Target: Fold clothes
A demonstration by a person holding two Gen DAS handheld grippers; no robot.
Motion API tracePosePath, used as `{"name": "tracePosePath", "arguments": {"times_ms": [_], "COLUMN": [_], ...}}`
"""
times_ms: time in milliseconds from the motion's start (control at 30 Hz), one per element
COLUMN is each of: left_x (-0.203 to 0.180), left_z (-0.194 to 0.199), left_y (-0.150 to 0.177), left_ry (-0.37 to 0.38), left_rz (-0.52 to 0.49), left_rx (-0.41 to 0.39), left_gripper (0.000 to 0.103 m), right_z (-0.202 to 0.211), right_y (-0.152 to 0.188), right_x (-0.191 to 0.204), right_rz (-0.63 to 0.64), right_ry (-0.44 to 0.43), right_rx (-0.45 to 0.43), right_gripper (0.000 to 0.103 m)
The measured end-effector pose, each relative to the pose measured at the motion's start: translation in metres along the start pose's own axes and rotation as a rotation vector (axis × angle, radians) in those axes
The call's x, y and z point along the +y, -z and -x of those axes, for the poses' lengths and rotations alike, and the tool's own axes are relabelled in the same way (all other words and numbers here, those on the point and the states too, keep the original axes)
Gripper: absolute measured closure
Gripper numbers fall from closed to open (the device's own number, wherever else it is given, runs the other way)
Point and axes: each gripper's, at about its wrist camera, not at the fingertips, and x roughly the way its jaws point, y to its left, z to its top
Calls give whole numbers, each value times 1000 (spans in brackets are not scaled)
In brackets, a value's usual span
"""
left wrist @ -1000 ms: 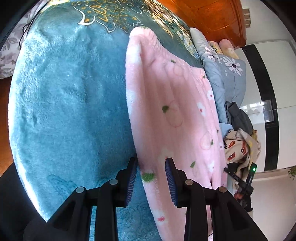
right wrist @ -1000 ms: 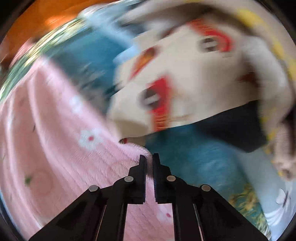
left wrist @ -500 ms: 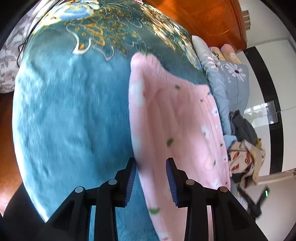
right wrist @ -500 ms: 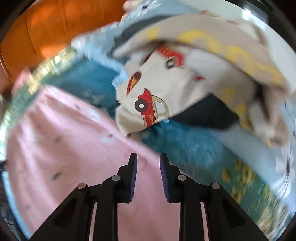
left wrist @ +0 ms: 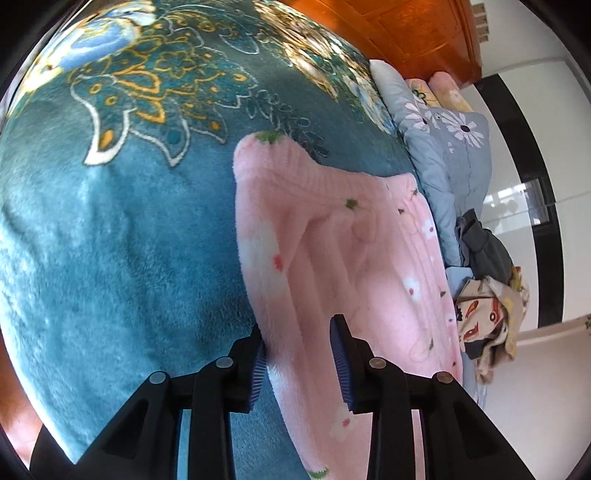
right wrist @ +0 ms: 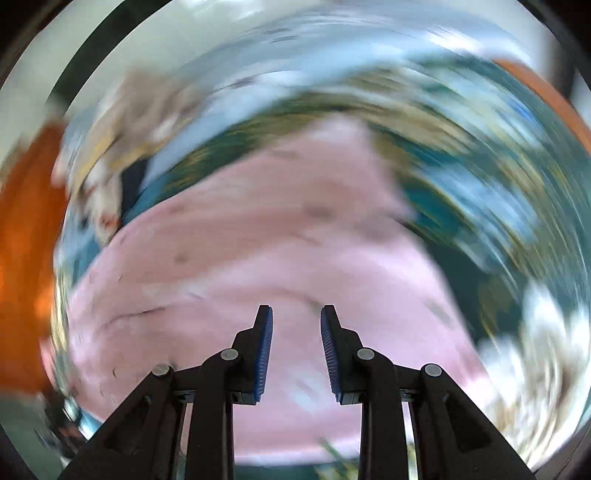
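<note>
Left wrist view: left gripper (left wrist: 298, 338) spread wide over the near edge of the pink fleece garment (left wrist: 343, 258), gripping nothing; left finger touching the fabric's border, right finger over the pink. Same opening as a second ago, but pulled back along the edge, so more of the teal floral blanket (left wrist: 122, 229) and the garment's ribbed hem shows. Garment lying long across the blanket, lightly wrinkled. Beyond its far side, a heap of other clothes (left wrist: 487, 306) beside blue daisy pillows (left wrist: 447, 147), with the orange wooden headboard (left wrist: 399, 33) behind.

Right wrist view: heavily smeared by motion, fine detail unreadable. Right gripper (right wrist: 296, 349) now parted wide and empty above the pink garment (right wrist: 258, 258), where a second ago pinched almost shut at a corner of it. Cartoon-print clothing swung from centre frame off to the upper left as a blur.

Likely meaning: corner released, a fold or smoothing pass just finished, both tongs free to take fresh holds for the next fold. Garment still far from compact.
</note>
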Motion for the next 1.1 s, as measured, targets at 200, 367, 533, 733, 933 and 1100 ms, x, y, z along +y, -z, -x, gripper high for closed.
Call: {"name": "tracePosePath", "arguments": {"times_ms": [200, 367, 533, 733, 933, 1100], "left_x": [14, 22, 22, 19, -5, -22], "left_z": [1, 1, 2, 7, 31, 68], "left_y": [-2, -1, -2, -5, -11, -13], "left_ry": [57, 87, 70, 88, 98, 166], "left_rz": [91, 141, 163, 168, 99, 74], "left_rx": [-7, -20, -21, -46, -119, -191], "left_gripper": [68, 73, 85, 93, 98, 99], "right_z": [18, 2, -4, -4, 16, 64], "right_y": [59, 74, 77, 69, 41, 25], "right_x": [-107, -122, -127, -118, -101, -87], "right_rz": [-394, -503, -576, -593, -546, -442], "right_ry": [-85, -164, -227, -293, -325, -385], "right_rx": [-46, -55, -104, -132, -172, -260], "right_gripper": [75, 75, 71, 79, 99, 100]}}
